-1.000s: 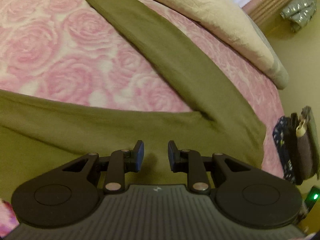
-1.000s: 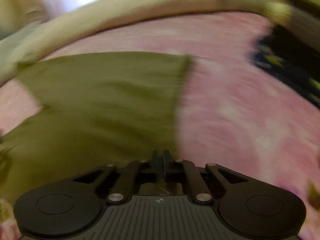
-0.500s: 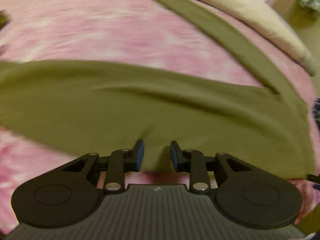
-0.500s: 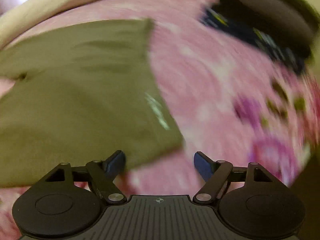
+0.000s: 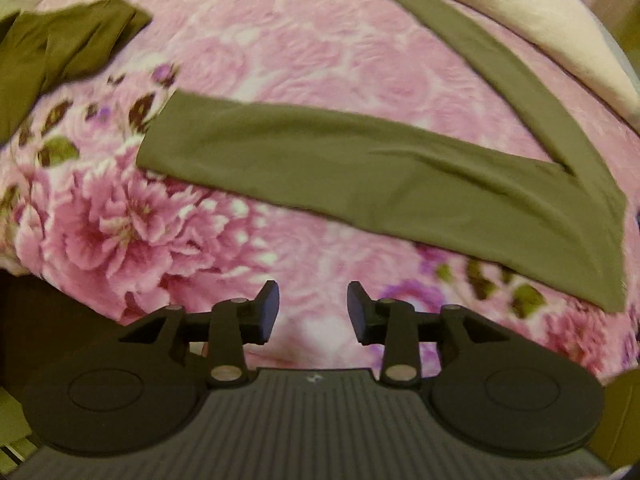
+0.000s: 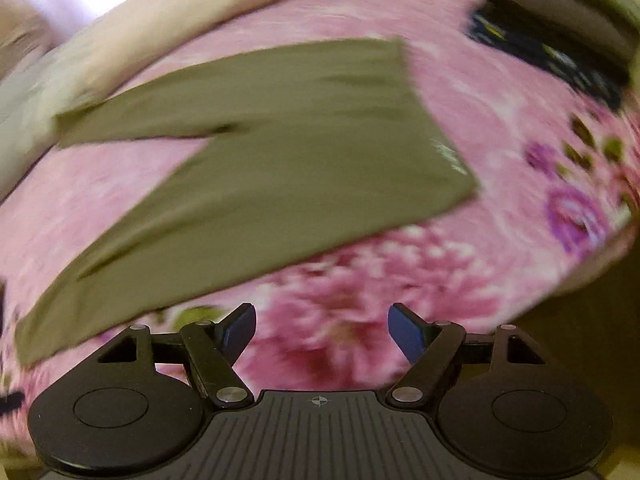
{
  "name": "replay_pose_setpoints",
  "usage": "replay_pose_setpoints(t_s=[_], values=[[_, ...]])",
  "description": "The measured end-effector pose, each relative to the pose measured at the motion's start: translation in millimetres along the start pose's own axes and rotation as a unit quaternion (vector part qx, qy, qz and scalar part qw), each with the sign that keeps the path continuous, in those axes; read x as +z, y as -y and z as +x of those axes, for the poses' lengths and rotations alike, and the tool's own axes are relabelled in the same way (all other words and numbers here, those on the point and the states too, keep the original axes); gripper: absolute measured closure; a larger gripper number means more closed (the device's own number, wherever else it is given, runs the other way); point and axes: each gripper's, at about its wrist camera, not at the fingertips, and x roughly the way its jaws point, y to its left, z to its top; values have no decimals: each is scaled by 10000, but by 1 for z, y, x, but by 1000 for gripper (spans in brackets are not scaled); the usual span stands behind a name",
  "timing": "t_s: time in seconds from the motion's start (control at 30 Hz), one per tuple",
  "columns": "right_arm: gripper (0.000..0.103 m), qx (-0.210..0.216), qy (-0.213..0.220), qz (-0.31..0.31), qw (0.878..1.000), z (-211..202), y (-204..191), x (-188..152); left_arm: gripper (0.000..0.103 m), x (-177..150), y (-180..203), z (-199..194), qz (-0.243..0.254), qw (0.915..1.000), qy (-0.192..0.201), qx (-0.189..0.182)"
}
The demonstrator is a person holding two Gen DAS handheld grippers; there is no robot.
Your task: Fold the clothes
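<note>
Olive green trousers (image 5: 360,168) lie flat on a pink floral bedspread (image 5: 280,60), the two legs spread in a V that meets at the right. In the right wrist view the trousers (image 6: 280,152) have the waist end at the right and the legs running left. My left gripper (image 5: 313,312) is open and empty, held above the bedspread just short of the near leg. My right gripper (image 6: 322,334) is wide open and empty, short of the trousers' near edge.
A second olive garment (image 5: 60,48) lies bunched at the far left. A cream duvet (image 5: 540,20) runs along the back of the bed. Dark patterned fabric (image 6: 560,60) lies at the far right. The bed's front edge drops off near both grippers.
Both grippers have pulled back from the trousers toward the bed's front edge. The right gripper, shut one second ago, has opened wide and let go. The left jaws have widened slightly.
</note>
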Motion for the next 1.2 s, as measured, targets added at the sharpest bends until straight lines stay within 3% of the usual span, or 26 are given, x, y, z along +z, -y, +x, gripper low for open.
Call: replay_pose_setpoints(t_s=[0.17,0.43,0.63,1.2], values=[[27,135,387,-525,9978,-40,-47,10,65,18,36,-46,389,9984,338,-220],[27,-101,698,-413,9967,-87,-52,18,61,41,67,-98,902,9920,872,-160],[27,-232,644,-349,9970,-104,-45,9,61,40,69,-111,983,9910,905,83],[27,-291,447,-474,9975,-110,-53,-5,59,30,71,-130,1175,9880,945,332]])
